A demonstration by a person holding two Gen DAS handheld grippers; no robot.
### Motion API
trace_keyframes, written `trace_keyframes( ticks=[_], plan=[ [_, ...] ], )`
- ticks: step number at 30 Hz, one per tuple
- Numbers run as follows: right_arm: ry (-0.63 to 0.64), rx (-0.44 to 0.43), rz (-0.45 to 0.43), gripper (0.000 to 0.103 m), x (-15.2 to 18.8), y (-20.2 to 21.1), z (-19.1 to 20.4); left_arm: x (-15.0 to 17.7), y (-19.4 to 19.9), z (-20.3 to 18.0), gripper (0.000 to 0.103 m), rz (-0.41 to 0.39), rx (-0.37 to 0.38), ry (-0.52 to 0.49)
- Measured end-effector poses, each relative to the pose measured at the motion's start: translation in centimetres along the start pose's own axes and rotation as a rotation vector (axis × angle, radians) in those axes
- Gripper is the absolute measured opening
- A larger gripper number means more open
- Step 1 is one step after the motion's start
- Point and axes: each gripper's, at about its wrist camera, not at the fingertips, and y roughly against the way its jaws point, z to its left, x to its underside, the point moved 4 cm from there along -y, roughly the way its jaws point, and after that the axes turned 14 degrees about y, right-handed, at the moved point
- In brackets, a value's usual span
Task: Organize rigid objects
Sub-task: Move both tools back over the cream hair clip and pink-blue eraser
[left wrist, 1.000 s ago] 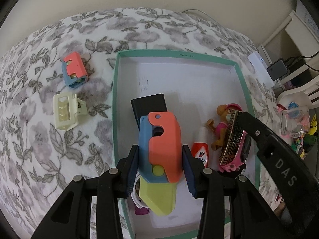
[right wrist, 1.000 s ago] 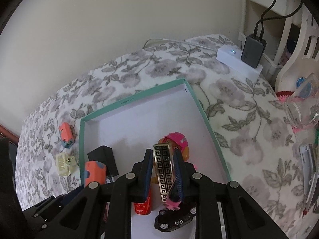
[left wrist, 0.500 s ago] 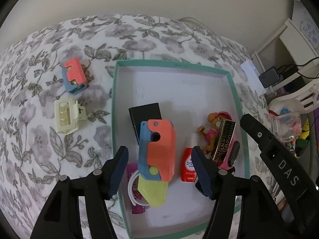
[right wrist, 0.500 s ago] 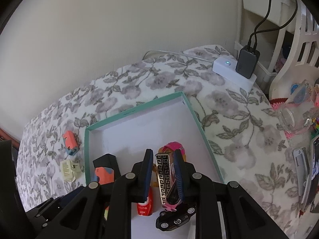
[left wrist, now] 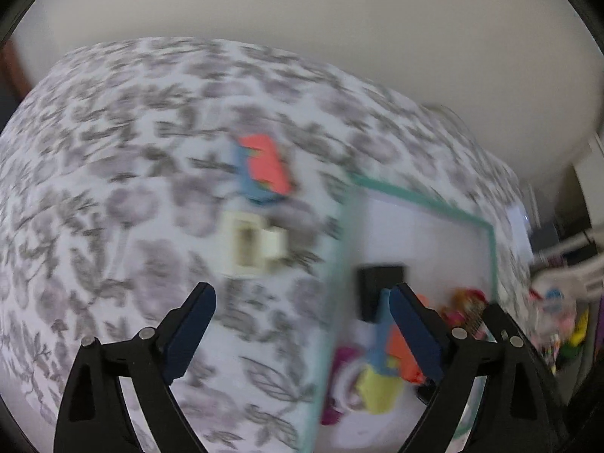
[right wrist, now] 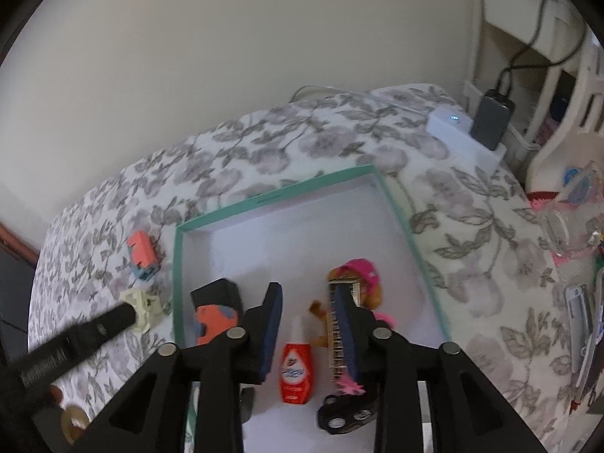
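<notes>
Presently, item by item. Bed (right wrist: 264,143): floral cover, carries all. Teal-rimmed box (right wrist: 396,204): centre of bed; inside lie a black block, red glue bottle (right wrist: 296,373), pink-capped figure and gold-patterned bar (right wrist: 341,317).

Left claw (left wrist: 302,317): jaws opening, spread wide, nothing between them, over the cover at the box's nine o'clock. Right claw (right wrist: 307,324): jaws opening, the bar leaning against its right pad, no longer pinched.

Outside the box, at nine o'clock: coral-and-blue toy (left wrist: 264,168), cream clip (left wrist: 253,245) just below it.

Risk, judged: the bar may topple onto the figure as the pad parts; the blurred left claw may knock the clip askew.
</notes>
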Motion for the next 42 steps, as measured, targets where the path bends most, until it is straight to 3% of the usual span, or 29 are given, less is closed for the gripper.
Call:
trace_keyframes(
  ticks=[2, 6, 8, 15, 26, 32, 42],
  plan=[
    [0.031, -0.005, -0.006, 0.056, 0.0, -0.1, 1.3, -1.1, 0.0, 2.1, 0.095, -0.019, -0.016, 0.052],
    [0.074, -0.037, -0.009, 0.059, 0.0, -0.3, 3.6, -2.6, -0.1, 6.5, 0.097, -0.033, -0.039, 0.178],
    [0.093, -0.059, -0.010, 0.065, 0.1, -0.5, 4.8, -3.2, -0.2, 8.4, 0.097, -0.036, -0.050, 0.232],
    [0.130, -0.115, -0.007, 0.073, 0.2, -1.6, 8.1, -4.4, 0.5, 12.0, 0.099, -0.094, -0.096, 0.294],
    [0.160, -0.149, -0.021, 0.081, -0.5, -3.2, 10.6, -4.7, -1.8, 10.0, 0.102, -0.076, -0.074, 0.199],
    [0.140, -0.126, -0.041, 0.081, -1.2, -3.4, 9.8, -4.4, -3.4, 9.0, 0.102, -0.039, -0.063, 0.168],
    [0.091, -0.093, -0.048, 0.082, -1.6, -3.8, 7.7, -3.6, -4.9, 4.5, 0.102, -0.044, -0.035, 0.048]
  ],
)
